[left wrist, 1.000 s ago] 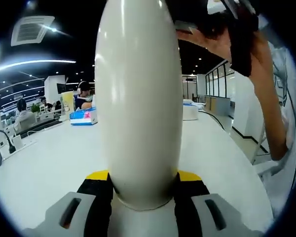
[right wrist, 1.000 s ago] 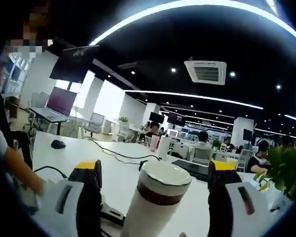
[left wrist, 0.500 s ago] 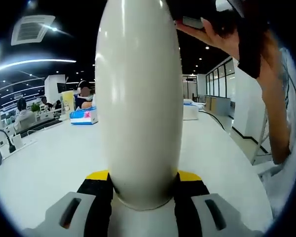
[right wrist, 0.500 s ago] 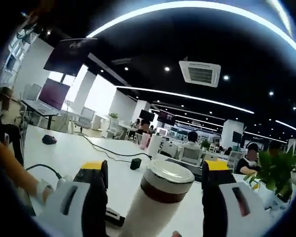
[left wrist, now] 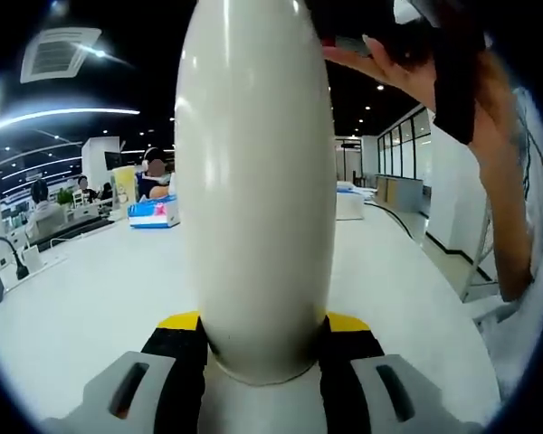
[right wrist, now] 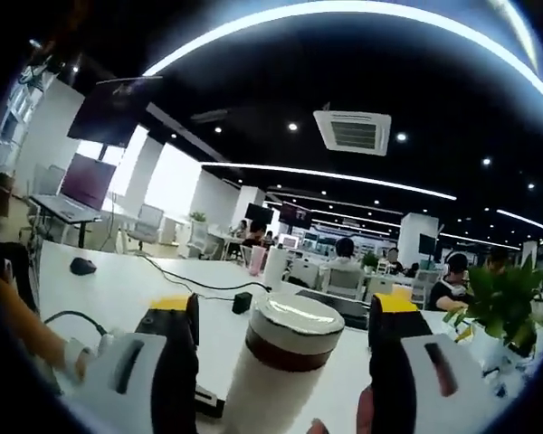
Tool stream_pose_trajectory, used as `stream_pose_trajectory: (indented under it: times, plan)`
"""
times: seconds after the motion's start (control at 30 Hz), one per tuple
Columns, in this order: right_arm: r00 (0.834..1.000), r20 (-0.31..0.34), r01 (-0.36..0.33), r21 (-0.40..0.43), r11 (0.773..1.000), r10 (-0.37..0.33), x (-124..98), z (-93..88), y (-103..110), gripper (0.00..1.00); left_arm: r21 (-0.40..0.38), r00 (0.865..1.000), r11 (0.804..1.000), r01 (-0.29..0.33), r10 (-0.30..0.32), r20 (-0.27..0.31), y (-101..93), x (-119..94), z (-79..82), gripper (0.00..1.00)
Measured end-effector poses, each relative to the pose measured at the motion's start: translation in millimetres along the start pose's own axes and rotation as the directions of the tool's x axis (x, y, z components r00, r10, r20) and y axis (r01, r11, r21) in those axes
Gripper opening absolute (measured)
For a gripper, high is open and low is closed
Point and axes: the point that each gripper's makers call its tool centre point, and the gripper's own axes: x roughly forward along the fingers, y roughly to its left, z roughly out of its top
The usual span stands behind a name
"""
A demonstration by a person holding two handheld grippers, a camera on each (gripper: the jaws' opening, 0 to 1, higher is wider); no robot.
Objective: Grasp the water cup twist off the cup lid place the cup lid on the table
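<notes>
Left gripper (left wrist: 262, 348) clamped on water cup (left wrist: 253, 181), yellow-tipped jaws pressed to both sides of lower body; cup upright, held just above white table (left wrist: 90, 298). Body smooth, glossy, cream-white, tapering toward top — likely slippery under twist torque, stiff, prob. insulated so moderately heavy; firm squeeze needed to stop it spinning in the jaws.

In right gripper view, right gripper (right wrist: 281, 316) spread wide, jaws flanking the cup lid (right wrist: 294, 316) w/ clear gaps each side, not touching. Lid pale on top, dark brown band just under it, cream body below. Best hold judged as lid's side wall above the brown band, jaws square to it; rigid plastic, little give, shallow grip height so easy to slip off upward.

Hand (left wrist: 416, 63) w/ dark gripper body high right in left gripper view, over cup top.

Further off: cable & black adapter (right wrist: 242, 301) on table, tissue box (left wrist: 152, 214), seated people at desks, plant (right wrist: 507, 307), ceiling lights.
</notes>
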Motion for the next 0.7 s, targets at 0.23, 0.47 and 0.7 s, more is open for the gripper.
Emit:
stream_pose_trajectory:
  times: [0.23, 0.47, 0.7]
  plan:
    - [1.0, 0.0, 0.014, -0.005, 1.0, -0.014, -3, 1.0, -3, 0.68, 0.0, 1.0, 1.0, 0.0, 0.0, 0.0, 0.2, 0, -0.1, 0.5]
    - [1.0, -0.028, 0.005, 0.072, 0.997, -0.003, 0, -8.1, -3, 0.66, 0.0, 1.0, 1.0, 0.0, 0.0, 0.0, 0.0, 0, -0.2, 0.5]
    - [0.999, -0.028, 0.02, 0.144, 0.989, -0.016, 2, -13.3, -10, 0.49, 0.0, 1.0, 1.0, 0.0, 0.0, 0.0, 0.1, 0, -0.2, 0.5]
